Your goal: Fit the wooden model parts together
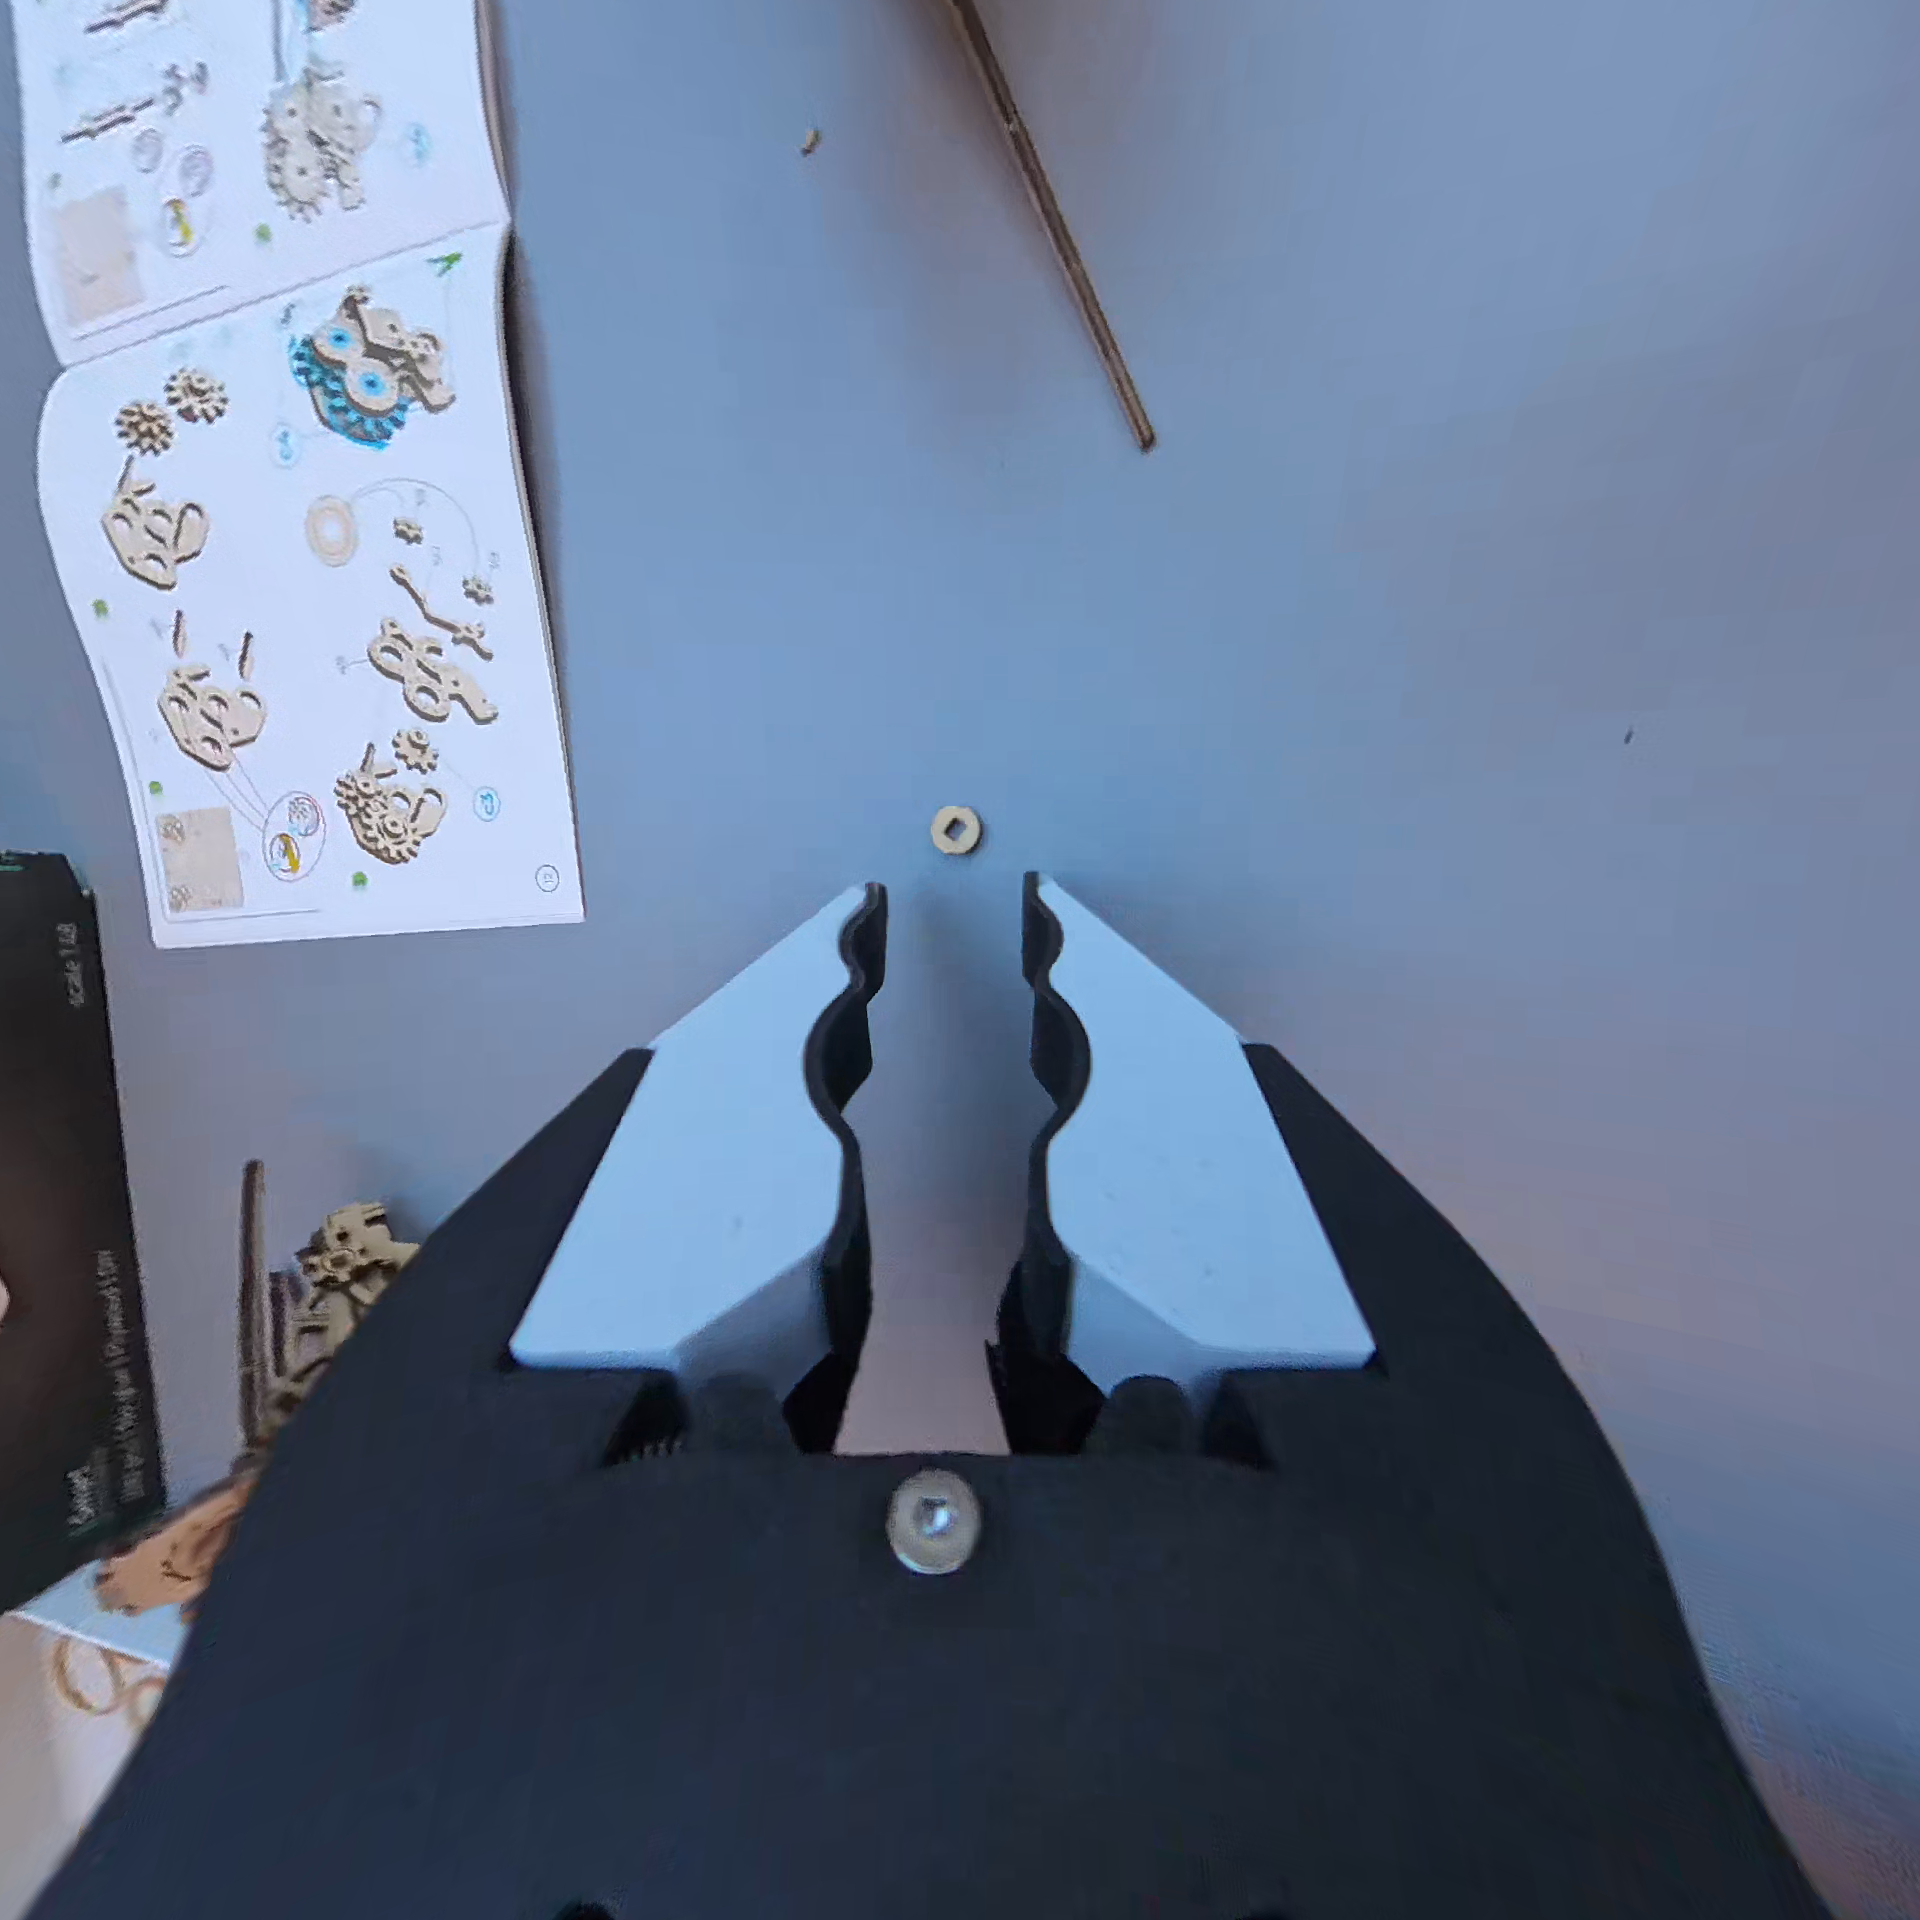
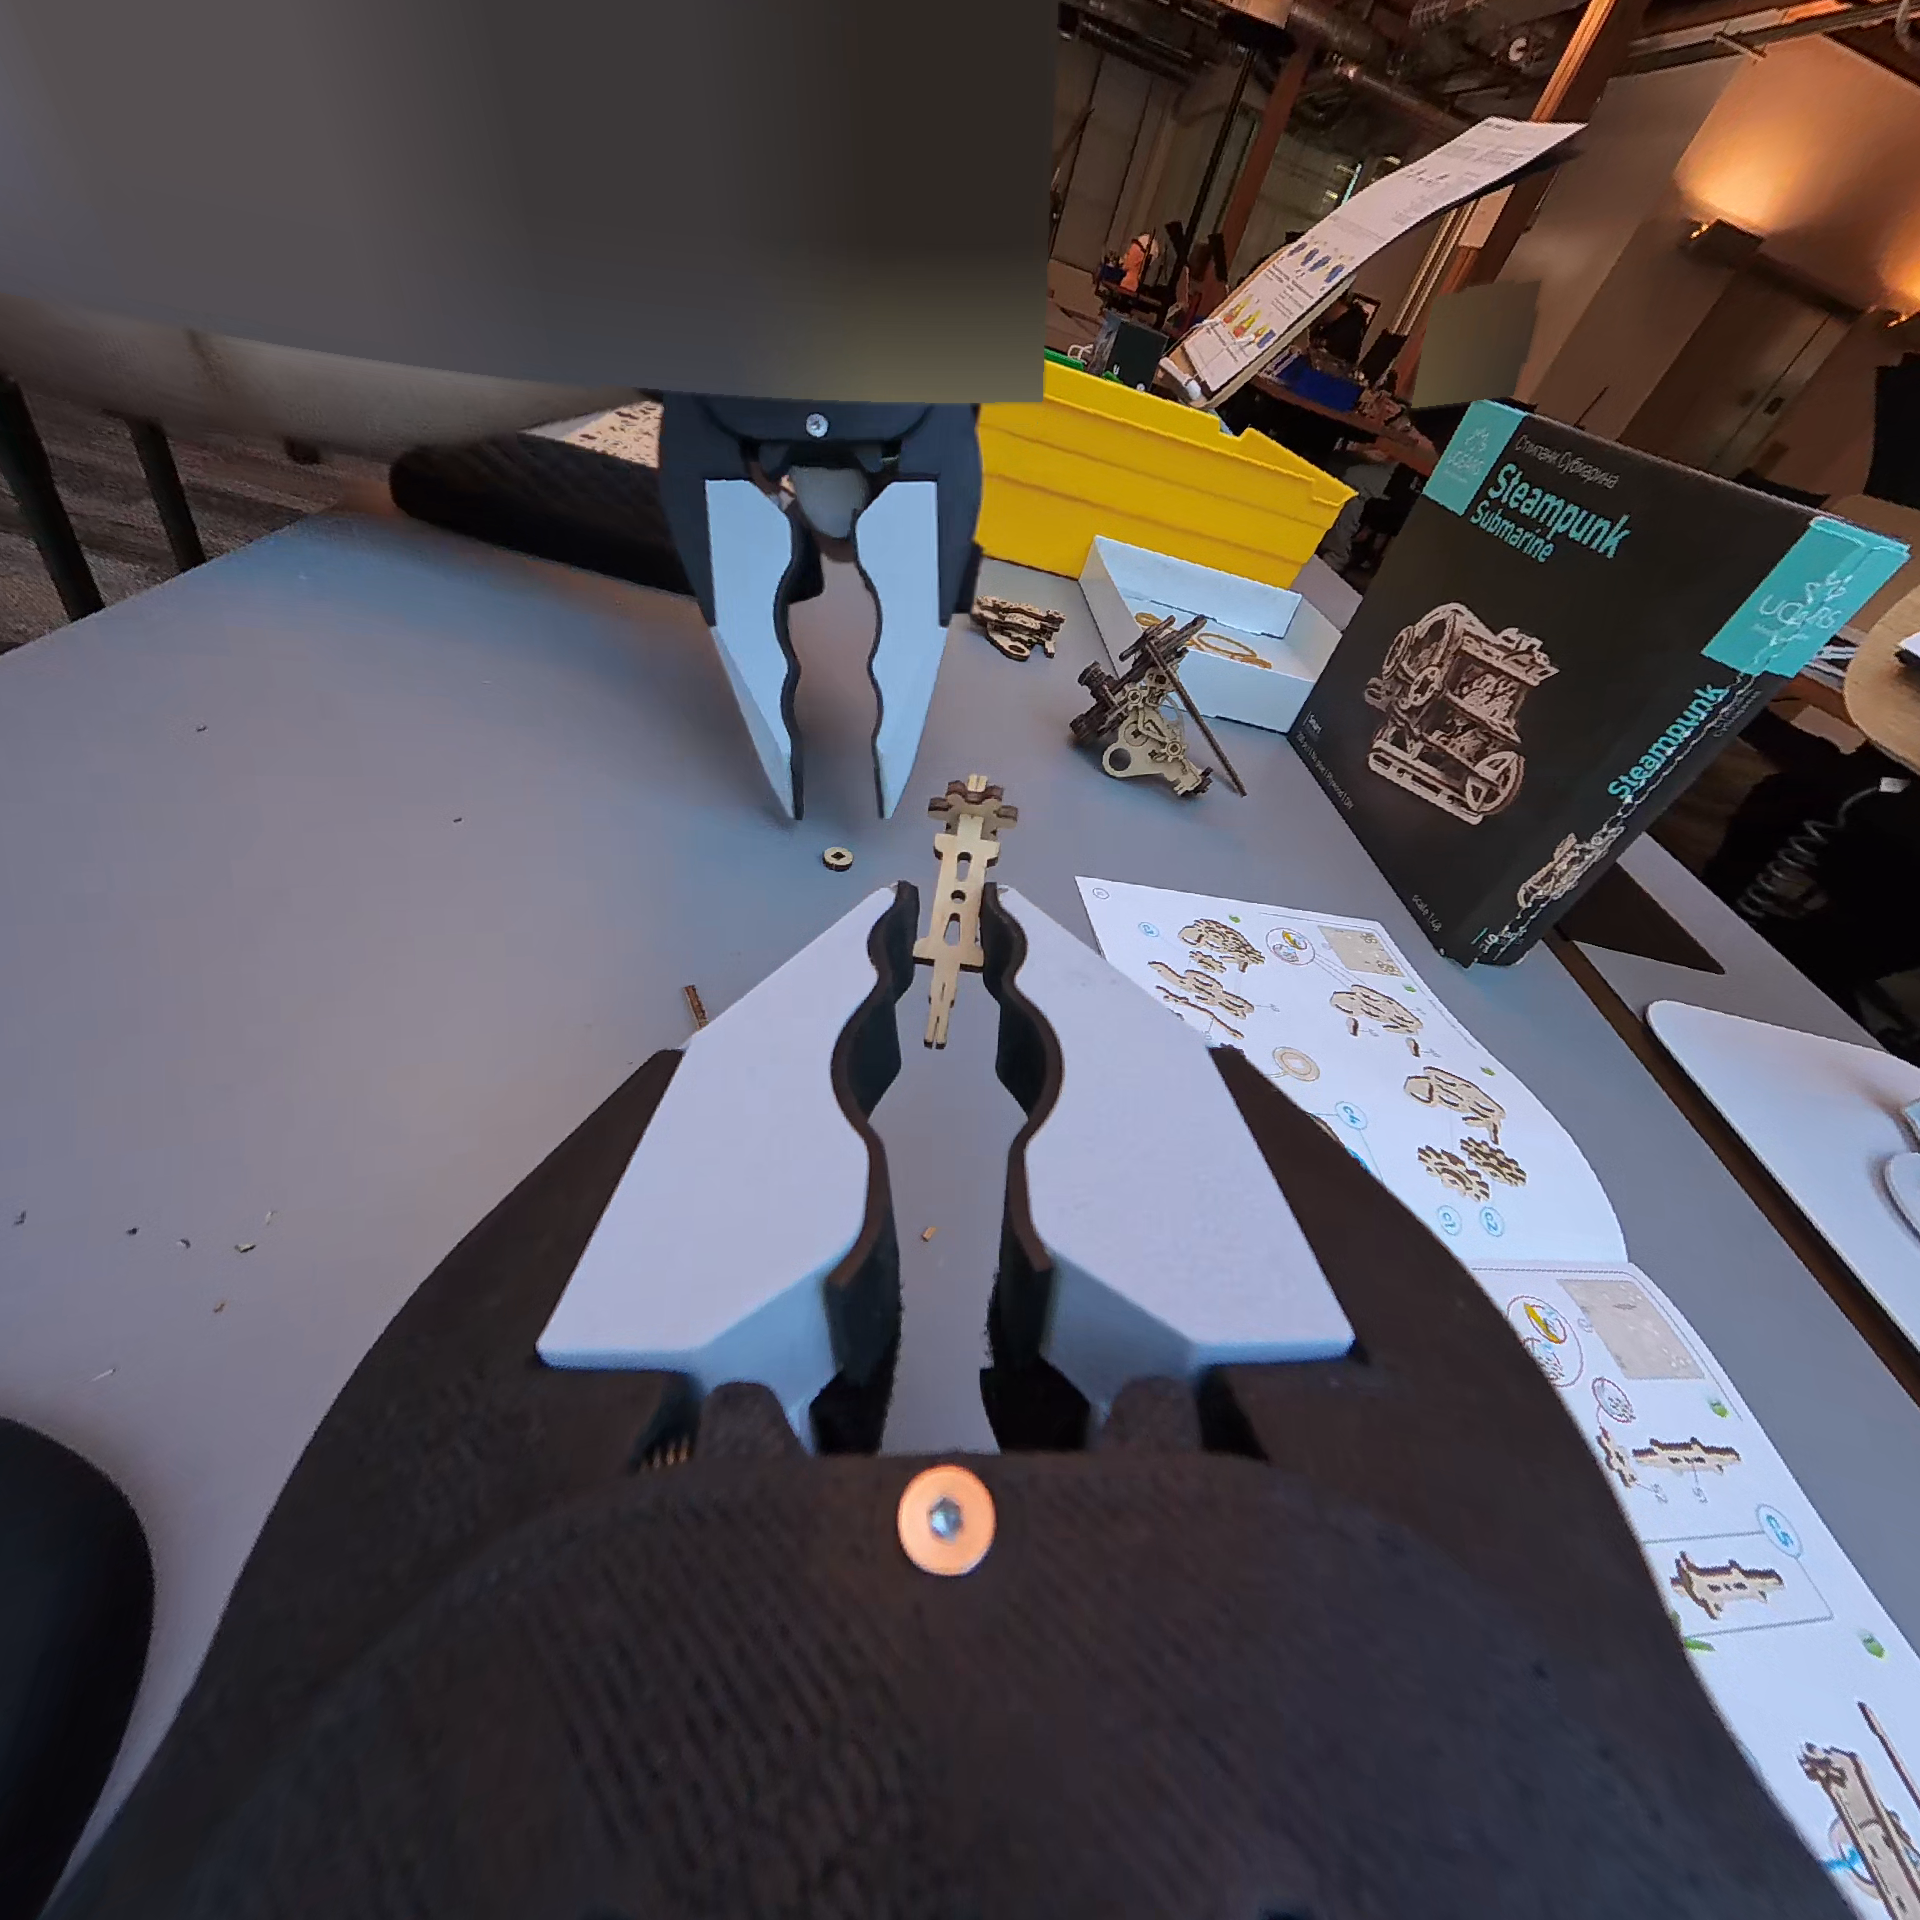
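Observation:
A small wooden washer [image 1: 956,831] with a square hole lies flat on the grey table [image 1: 1351,727], just beyond my left gripper's tips. My left gripper [image 1: 954,883] is open and empty, pointing down over the washer; it also shows in the right wrist view [image 2: 840,816], with the washer [image 2: 837,858] just in front of it. My right gripper [image 2: 948,894] is shut on a thin wooden axle piece [image 2: 961,904] with a small gear at its far end, held above the table.
An open instruction booklet [image 1: 312,582] lies left of the washer, also shown in the right wrist view [image 2: 1351,1039]. A thin wooden stick [image 1: 1070,260] lies farther out. A part-built wooden assembly [image 2: 1143,717], dark kit box [image 2: 1579,686], white tray [image 2: 1247,665] and yellow bin [image 2: 1143,488] stand at the back. My hands' fingertips stand some 12 cm from each other. My left gripper is the nearer one to the part-built wooden assembly [image 2: 1143,717]: about 15 cm, against 25 cm.

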The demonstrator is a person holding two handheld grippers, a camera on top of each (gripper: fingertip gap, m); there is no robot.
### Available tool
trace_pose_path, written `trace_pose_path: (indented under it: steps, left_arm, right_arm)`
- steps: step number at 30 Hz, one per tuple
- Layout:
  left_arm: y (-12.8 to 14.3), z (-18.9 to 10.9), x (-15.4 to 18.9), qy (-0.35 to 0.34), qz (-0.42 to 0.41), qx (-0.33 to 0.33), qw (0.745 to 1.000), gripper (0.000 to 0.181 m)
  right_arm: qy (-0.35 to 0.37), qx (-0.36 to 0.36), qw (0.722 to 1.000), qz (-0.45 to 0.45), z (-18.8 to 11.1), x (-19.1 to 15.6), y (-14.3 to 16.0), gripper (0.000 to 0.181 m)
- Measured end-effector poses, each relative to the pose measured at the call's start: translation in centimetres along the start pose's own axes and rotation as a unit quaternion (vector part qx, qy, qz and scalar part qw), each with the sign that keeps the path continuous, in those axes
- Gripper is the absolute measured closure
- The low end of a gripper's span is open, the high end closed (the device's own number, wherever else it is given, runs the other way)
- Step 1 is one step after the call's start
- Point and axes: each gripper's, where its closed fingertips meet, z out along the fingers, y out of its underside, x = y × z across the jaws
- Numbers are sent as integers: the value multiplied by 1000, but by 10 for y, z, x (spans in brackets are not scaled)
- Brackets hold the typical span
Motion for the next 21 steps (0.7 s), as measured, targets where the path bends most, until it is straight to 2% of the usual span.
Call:
trace_pose_path:
  steps: [1,6,9,13,21]
  left_arm:
    - [3,-1,-1,17,20,-16,1000,156]
    - [4,5,6,108,89,-67,988,153]
    - [0,8,0,113,130,-91,981,151]
    - [0,10,2,137,174,-113,969,158]
    - [-2,12,2,163,193,-137,958,167]
  right_arm:
    - [-1,0,1000,1,0,0,0,171]
    - [-6,4,1000,5,0,0,-1,171]
    - [-8,5,1000,5,-1,0,-1,171]
    - [-12,3,1000,4,0,-2,0,171]
    - [-18,1,1000,3,0,-4,0,171]
